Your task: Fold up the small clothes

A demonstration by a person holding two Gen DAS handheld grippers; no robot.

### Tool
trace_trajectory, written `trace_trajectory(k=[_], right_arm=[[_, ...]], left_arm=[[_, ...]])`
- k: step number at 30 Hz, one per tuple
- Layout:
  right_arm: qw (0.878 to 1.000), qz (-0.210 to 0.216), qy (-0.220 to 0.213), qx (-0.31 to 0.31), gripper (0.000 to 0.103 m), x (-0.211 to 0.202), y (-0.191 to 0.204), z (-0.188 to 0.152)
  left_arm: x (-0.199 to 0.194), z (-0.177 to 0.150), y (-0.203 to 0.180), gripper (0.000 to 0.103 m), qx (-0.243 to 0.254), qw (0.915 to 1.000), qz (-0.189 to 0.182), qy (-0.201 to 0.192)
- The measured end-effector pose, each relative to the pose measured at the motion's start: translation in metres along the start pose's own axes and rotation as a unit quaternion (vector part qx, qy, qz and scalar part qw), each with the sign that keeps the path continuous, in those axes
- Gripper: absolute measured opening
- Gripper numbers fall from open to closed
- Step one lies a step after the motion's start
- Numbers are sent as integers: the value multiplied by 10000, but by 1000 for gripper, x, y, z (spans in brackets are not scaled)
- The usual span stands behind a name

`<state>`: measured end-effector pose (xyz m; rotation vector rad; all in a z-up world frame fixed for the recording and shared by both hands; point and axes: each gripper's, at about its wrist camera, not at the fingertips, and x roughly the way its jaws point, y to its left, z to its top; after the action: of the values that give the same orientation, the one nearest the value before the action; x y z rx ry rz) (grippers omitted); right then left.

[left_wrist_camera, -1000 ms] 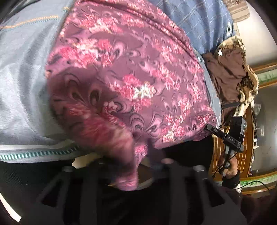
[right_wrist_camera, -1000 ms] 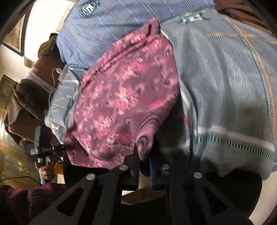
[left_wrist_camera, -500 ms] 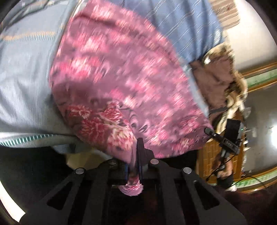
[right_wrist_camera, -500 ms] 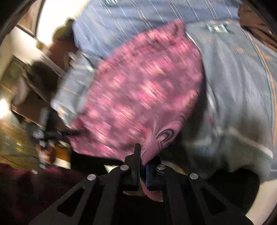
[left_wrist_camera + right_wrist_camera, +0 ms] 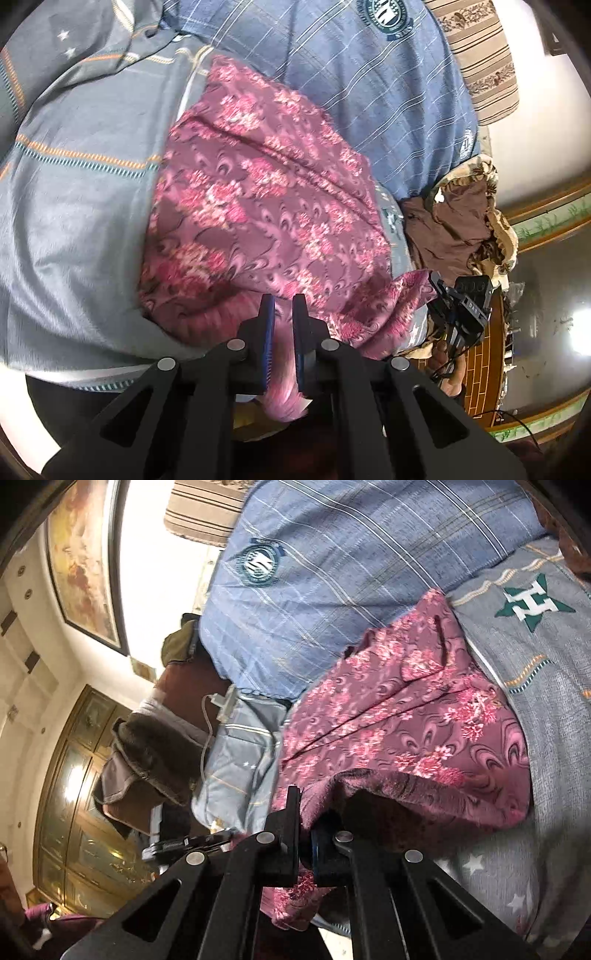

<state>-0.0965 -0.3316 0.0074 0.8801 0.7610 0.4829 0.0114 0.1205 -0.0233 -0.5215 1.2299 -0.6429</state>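
A small maroon garment with a pink floral print (image 5: pixel 266 206) lies on a bed, over a grey striped cover. My left gripper (image 5: pixel 282 314) is shut on its near edge, and a flap of the cloth hangs out below the pads. My right gripper (image 5: pixel 304 816) is shut on another corner of the same floral garment (image 5: pixel 406 716), lifting that edge so the fabric arches up. The other gripper (image 5: pixel 458 306) shows at the right of the left wrist view, held by a hand.
A blue checked pillow (image 5: pixel 369 92) with a round badge lies behind the garment. The grey cover (image 5: pixel 546 657) carries a green star emblem. Brown clothes (image 5: pixel 454 229) are heaped at the bedside. A white charger and cable (image 5: pixel 218 705) rest near dark folded cloth (image 5: pixel 155 760).
Both grippers closed on the near edge of the floral garment and rose with it. The edge now lifts off the cover, and more of the pillow and room shows.
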Motion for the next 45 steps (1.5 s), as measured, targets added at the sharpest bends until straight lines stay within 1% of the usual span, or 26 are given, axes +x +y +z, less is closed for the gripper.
trace_trajectory(k=[3,4,5,7,8,10,12,13,16,18,20,21,22,23,24,26,28,30,32,33,34,36,38,42,43,45], right_arm=[[9996,-250,114,75,4,6,-12,-2],[9994,-298,132,106,5,5,-15,-5],[9991,-367,159,140,5,5,-19,-9],[9985,-485,202,158,6,4,-25,-17],[9982,-530,217,177,7,2,-28,-20],[9975,-627,231,239,8,-1,-35,-27],[9969,-675,232,331,9,-3,-42,-30],[9964,-715,238,376,9,-3,-45,-32],[9956,-743,267,501,9,-2,-51,-34],[9956,-766,281,458,9,-1,-51,-35],[9956,-792,309,396,9,-1,-48,-36],[9954,-827,320,365,9,-1,-47,-36],[9952,-854,334,343,9,-1,-46,-36],[9951,-862,359,328,9,-2,-46,-37],[9949,-872,397,313,10,-3,-45,-38],[9942,-936,467,237,13,-5,-43,-41],[9925,-1085,561,108,24,-5,-42,-44],[9888,-1322,694,-53,27,-2,-42,-48],[9858,-1479,733,-314,18,0,-38,-51],[9850,-1496,729,-448,9,0,-34,-51],[9852,-1474,692,-528,6,-2,-29,-52],[9875,-1322,591,-629,6,-9,-19,-52],[9933,-948,430,-500,6,-21,-9,-48],[9985,-414,182,-297,6,-35,3,-40],[9991,-316,134,-261,6,-37,4,-38],[9992,-301,99,-246,6,-34,8,-37]], left_arm=[[13,-12,9,20,-107,9992,184,339],[18,-19,14,32,-119,9984,280,486],[20,-23,17,49,-126,9978,338,559],[22,-37,21,65,-118,9966,354,730],[24,-43,22,65,-69,9960,367,814],[27,-56,23,65,94,9936,572,970],[31,-66,25,68,210,9916,695,1073],[36,-71,28,71,216,9903,716,1171],[58,-83,33,71,188,9855,745,1512],[70,-87,36,71,164,9833,922,1560],[73,-88,36,66,177,9852,905,1445],[73,-88,34,60,185,9864,829,1406],[71,-88,31,36,202,9880,650,1386],[69,-87,28,15,228,9886,567,1374],[67,-87,26,11,277,9891,562,1336],[62,-85,25,7,278,9905,581,1216],[61,-84,25,5,230,9914,533,1171],[62,-82,25,4,190,9920,511,1142],[62,-82,21,4,197,9919,508,1145],[58,-82,17,3,215,9924,478,1113],[56,-82,13,3,234,9930,444,1068],[43,-79,2,3,269,9949,297,923],[27,-76,-9,3,321,9967,152,729],[5,-63,-21,3,287,9985,-148,436],[4,-60,-21,3,242,9986,-232,404],[6,-52,-22,3,67,9984,-396,396]])
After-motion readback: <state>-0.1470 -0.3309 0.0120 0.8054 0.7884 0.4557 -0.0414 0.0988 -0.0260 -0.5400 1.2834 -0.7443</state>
